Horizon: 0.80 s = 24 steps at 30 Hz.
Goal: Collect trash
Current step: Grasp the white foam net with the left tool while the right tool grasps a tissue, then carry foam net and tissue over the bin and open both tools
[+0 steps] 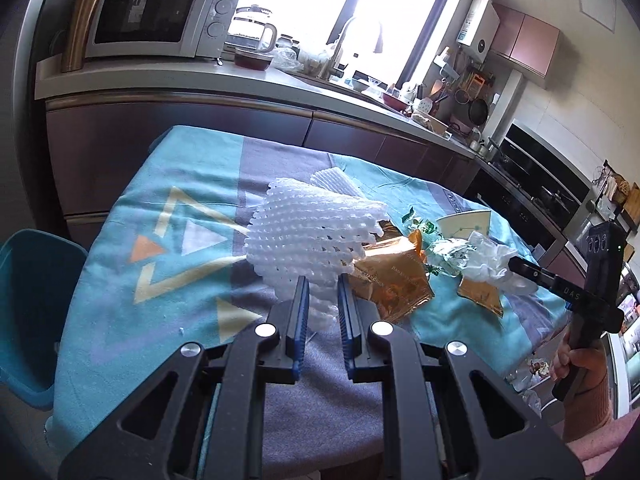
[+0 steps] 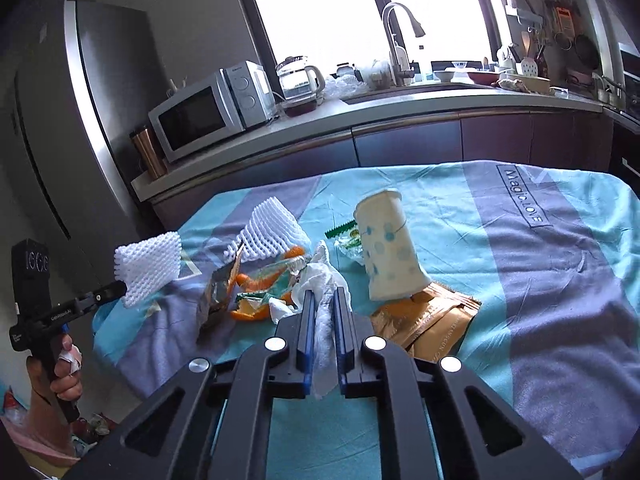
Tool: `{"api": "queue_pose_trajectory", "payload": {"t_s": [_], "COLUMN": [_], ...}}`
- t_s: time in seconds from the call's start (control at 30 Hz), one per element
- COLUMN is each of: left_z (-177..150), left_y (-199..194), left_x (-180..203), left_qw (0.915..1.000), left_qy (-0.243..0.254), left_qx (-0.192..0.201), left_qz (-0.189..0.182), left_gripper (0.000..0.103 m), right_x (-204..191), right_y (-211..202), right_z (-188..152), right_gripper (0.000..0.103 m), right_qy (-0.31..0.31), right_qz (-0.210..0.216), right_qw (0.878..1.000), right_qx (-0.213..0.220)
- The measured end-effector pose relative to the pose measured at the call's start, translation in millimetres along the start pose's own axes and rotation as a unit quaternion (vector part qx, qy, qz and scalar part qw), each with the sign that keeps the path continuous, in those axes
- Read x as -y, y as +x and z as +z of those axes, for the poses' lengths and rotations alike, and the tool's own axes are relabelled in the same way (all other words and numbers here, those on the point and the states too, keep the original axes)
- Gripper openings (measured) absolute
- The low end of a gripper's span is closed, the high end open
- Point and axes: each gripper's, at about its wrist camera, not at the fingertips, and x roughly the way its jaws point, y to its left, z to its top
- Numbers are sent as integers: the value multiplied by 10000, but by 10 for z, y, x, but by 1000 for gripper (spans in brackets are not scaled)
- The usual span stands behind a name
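Table [image 2: 540, 264] first: its blue and grey cloth carries the heap of rubbish at the middle, and both your hands are already loaded. Your left gripper [image 1: 323, 296] has its fingers clamped on the lower edge of a white foam net [image 1: 312, 236], which stands up and away from the fingertips, lifted off the cloth. A blue bin [image 1: 28, 312] shows at the left edge of the left view, off the table's side, so the net's way out lies to your left, and the left hand is plainly the nearer one to it. Your right gripper [image 2: 323, 312] has its fingers closed on a crumpled white tissue [image 2: 320, 280] that trails down between them, near the paper cup [image 2: 388, 252] lying tilted on a gold packet [image 2: 432, 320]. A second foam net [image 2: 272, 228], orange peel [image 2: 250, 310] and small wrappers [image 2: 348, 236] lie just beyond, uncollected.
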Motion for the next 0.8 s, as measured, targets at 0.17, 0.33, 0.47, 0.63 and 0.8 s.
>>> {"api": "queue_pose_trajectory", "payload": {"t_s": [0.17,0.33,0.47,0.63,0.8], "left_z": [-16,-7,-18,-50,-104], "left_y": [-173,-376,-577,-827,-1038], "left_x": [-77,-212,-380,-611,-876], "left_qw": [9998,9991,9976,9940,9891], "left_qy": [-24,-101,-219,-421,-623], "left_qx": [166,323,455,609,696], "left_qz": [101,269,478,804,1139], "left_gripper": [15,15,15,15,15], "right_x": [-96,-281,-533,-962,-1380], "right_y": [-158,-257,-157,148,543], "right_z": [143,249,313,337,315], "right_gripper": [8,8,8,8,8], "right_qy": [-45,-153,-293,-529,-756], "right_qz": [23,449,959,1642,2232], "right_qw": [9995,9975,9938,9847,9717], "right_qx": [327,526,490,253,-158]}}
